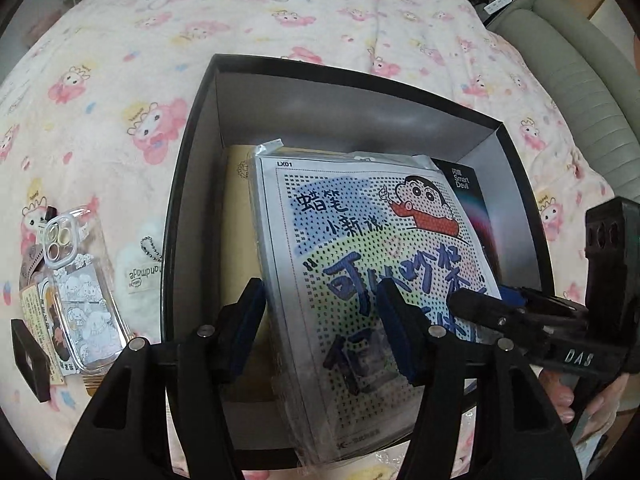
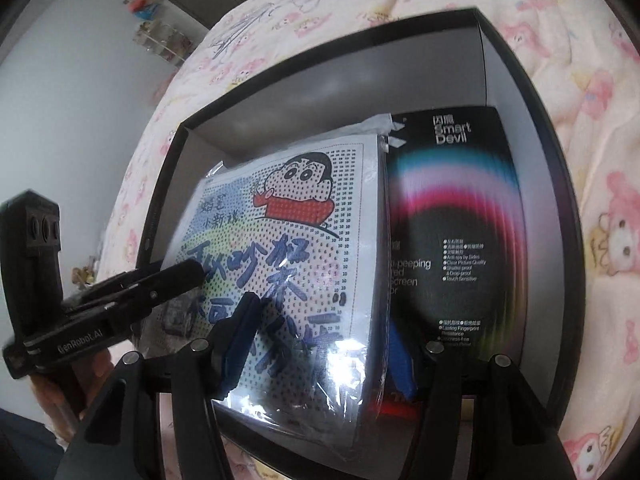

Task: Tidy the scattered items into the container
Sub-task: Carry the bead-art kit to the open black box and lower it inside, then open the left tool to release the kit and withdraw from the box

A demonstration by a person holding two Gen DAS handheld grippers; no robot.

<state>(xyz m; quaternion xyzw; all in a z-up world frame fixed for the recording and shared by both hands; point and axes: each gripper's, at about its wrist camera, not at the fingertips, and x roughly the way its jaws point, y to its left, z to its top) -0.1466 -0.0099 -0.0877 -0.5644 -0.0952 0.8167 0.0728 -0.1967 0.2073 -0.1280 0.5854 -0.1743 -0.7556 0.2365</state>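
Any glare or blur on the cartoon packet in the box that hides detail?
Right wrist view: white glare on the cartoon packet wrap low down washes out its print, and the black screen protector box beside it is smeared. Left wrist view: the packet reads sharp with only faint sheen; fisheye bends the black container rim.

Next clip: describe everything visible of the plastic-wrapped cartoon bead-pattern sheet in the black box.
The cartoon sheet is a flat white card in a glossy clear bag, printed with a dot grid, a cartoon boy in a red scarf, blue Chinese lettering and "LX01" in one corner. The bag's sealed flap sticks out at the far end. It lies tilted inside the black box, over a tan envelope and against a black Smart Devil package. The left tool and right tool stand open over its near end; contact is unclear.
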